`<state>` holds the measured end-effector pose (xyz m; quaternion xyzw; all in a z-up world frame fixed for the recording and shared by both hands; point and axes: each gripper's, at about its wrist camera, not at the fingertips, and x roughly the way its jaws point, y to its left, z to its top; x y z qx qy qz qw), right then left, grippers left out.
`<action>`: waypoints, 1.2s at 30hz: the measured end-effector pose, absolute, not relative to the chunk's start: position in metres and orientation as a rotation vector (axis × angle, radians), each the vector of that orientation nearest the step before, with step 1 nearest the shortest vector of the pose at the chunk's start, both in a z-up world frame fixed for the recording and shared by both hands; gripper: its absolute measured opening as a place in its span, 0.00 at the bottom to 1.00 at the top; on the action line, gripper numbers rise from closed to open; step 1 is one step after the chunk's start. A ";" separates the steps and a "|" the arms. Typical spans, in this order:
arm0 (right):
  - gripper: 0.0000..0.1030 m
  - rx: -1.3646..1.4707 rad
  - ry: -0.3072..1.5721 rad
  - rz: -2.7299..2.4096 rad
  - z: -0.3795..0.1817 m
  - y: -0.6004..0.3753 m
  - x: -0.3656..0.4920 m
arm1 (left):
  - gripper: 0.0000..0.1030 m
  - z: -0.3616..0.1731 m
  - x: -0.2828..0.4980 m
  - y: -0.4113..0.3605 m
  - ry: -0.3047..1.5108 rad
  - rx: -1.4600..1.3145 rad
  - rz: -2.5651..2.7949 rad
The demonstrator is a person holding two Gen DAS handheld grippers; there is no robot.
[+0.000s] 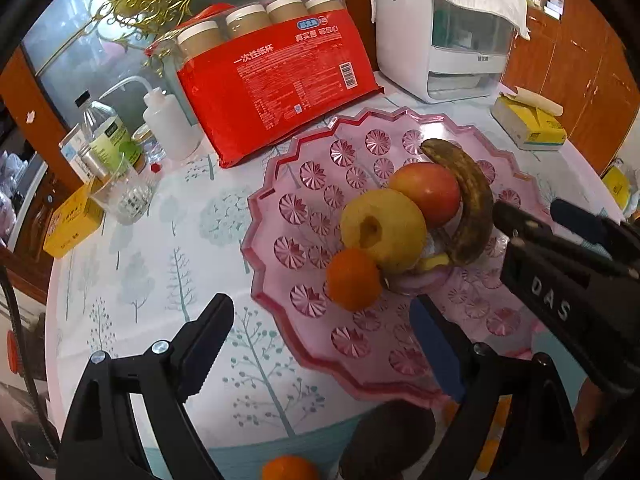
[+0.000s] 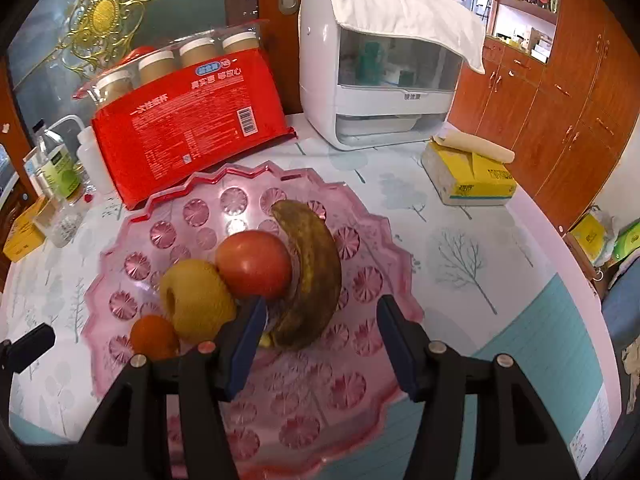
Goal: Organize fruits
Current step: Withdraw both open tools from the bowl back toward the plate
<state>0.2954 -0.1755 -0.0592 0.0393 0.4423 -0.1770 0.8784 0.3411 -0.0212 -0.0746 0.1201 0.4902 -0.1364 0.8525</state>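
A pink cut-glass plate holds a brown-spotted banana, a red apple, a yellow apple and an orange, all touching. My left gripper is open, with the orange just ahead between its fingertips, untouched. My right gripper is open around the banana's near end, with a gap at the right pad. One left fingertip shows at the picture's left edge.
Behind the plate lie a red pack of paper cups, a white appliance under a cloth and a yellow tissue box. Bottles and a glass stand at the left. Another orange and a dark fruit lie at the near edge.
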 end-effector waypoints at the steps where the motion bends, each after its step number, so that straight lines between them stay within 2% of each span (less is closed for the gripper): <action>1: 0.57 0.085 0.924 -0.367 -0.059 -0.175 0.292 | 0.86 -0.073 0.339 -0.020 1.039 0.242 -0.288; 23: 0.57 0.162 0.881 -0.313 -0.020 -0.174 0.224 | 0.86 -0.022 0.285 0.013 1.022 0.134 -0.230; 36: 0.57 0.159 0.817 -0.227 0.014 -0.173 0.171 | 0.86 0.016 0.219 0.020 0.976 0.129 -0.121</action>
